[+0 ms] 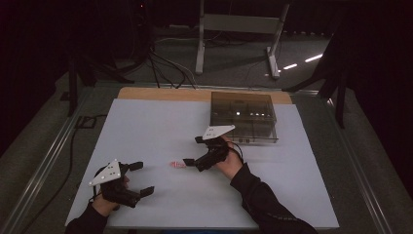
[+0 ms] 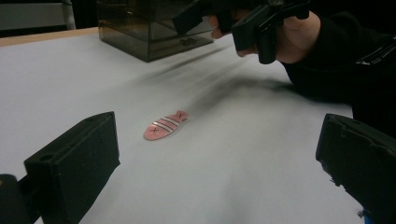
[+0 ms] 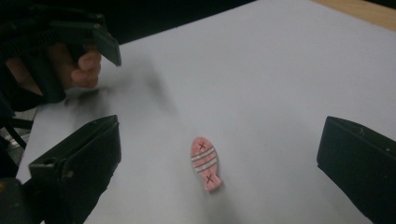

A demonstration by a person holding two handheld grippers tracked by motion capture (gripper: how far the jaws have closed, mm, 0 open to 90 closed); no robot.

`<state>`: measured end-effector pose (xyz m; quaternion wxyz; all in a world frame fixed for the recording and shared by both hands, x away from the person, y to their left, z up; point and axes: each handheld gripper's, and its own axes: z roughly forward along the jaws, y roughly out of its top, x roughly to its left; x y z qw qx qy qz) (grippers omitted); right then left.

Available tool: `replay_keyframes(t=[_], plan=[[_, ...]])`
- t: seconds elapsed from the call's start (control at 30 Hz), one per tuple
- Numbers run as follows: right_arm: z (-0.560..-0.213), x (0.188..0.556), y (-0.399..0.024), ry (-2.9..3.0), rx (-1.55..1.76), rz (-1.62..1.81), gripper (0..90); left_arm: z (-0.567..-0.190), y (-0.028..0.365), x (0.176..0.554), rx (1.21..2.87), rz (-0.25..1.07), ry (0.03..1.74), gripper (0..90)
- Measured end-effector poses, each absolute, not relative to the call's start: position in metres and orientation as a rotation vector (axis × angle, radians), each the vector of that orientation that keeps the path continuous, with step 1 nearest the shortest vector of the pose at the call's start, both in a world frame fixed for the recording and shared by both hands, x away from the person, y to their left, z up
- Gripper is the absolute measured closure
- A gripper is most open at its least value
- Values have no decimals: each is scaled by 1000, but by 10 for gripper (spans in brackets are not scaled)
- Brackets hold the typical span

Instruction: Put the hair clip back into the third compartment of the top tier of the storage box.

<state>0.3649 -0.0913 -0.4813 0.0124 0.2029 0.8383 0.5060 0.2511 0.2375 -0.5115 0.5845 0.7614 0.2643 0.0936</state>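
High view, progress: the pink fish piece (image 1: 178, 165) lies flat at the centre of the frame on the white surface (image 1: 146, 126), not yet picked up; judged from this, the grasp and any carrying are still to do.
High view, right gripper: the right gripper (image 1: 193, 150) sits just right of the fish, jaws spread, tips near it but not touching.
High view, left gripper: the left gripper (image 1: 141, 178) rests at lower left, well apart from the fish, jaws spread and holding nothing.
High view, box: a smoky clear box (image 1: 243, 117) stands at upper right of centre, beyond the right hand; whether the fish belongs there cannot be told.

Left gripper view, fish: at centre left of the frame, between and beyond the two spread jaws, lying flat on the surface.
Left gripper view, other hand: the right gripper hangs at the top right, above the fish and clear of it.

Right gripper view, fish: just below centre, between the wide-open jaws, untouched.
Right gripper view, looks: a small flat fish shape, pink, with pale stripes across the middle and a dark cross at each end; the tail points to the lower right.
Right gripper view, other hand: the left gripper shows at upper left, far from the fish.
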Motion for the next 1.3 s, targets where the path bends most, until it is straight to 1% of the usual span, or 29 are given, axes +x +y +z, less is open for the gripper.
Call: replay_keyframes(t=[0.27, 0.37, 0.4, 0.43, 0.47, 0.63, 0.7, 0.73, 0.8, 0.83, 0.9, 1.1, 1.17, 1.27, 1.3], plan=[[-487, 367, -88, 2649, 649, 1555, 0, -511, 237, 251, 1776, 219, 611, 5], [-491, 367, -82, 2678, 677, 1488, 7, -511, 237, 251, 1776, 218, 615, 4], [-492, 368, -80, 2687, 688, 1477, 64, -511, 237, 251, 1779, 220, 613, 4], [-494, 368, -79, 2682, 704, 1472, 88, -511, 237, 251, 1780, 220, 611, 4], [-495, 368, -78, 2689, 713, 1467, 93, -511, 237, 251, 1776, 219, 612, 4], [-502, 369, -72, 2726, 703, 1423, 214, -511, 237, 251, 1780, 219, 611, 4], [-504, 370, -70, 2745, 697, 1411, 292, -511, 237, 251, 1779, 218, 613, 5], [-504, 371, -68, 2749, 701, 1410, 310, -511, 237, 251, 1780, 218, 612, 4], [-505, 372, -66, 2763, 696, 1402, 391, -511, 236, 251, 1782, 219, 609, 4], [-505, 373, -65, 2767, 681, 1391, 403, -511, 237, 251, 1781, 219, 608, 5], [-506, 373, -62, 2781, 659, 1372, 467, -511, 237, 251, 1779, 217, 613, 4], [-512, 375, -47, 2813, 633, 1308, 499, -512, 237, 251, 1781, 216, 613, 4], [-516, 375, -44, 2816, 626, 1283, 530, -512, 237, 251, 1783, 217, 610, 4], [-519, 376, -40, 2826, 612, 1242, 538, -512, 237, 252, 1779, 214, 613, 5], [-521, 377, -37, 2834, 607, 1207, 561, -512, 237, 251, 1781, 215, 614, 4]])
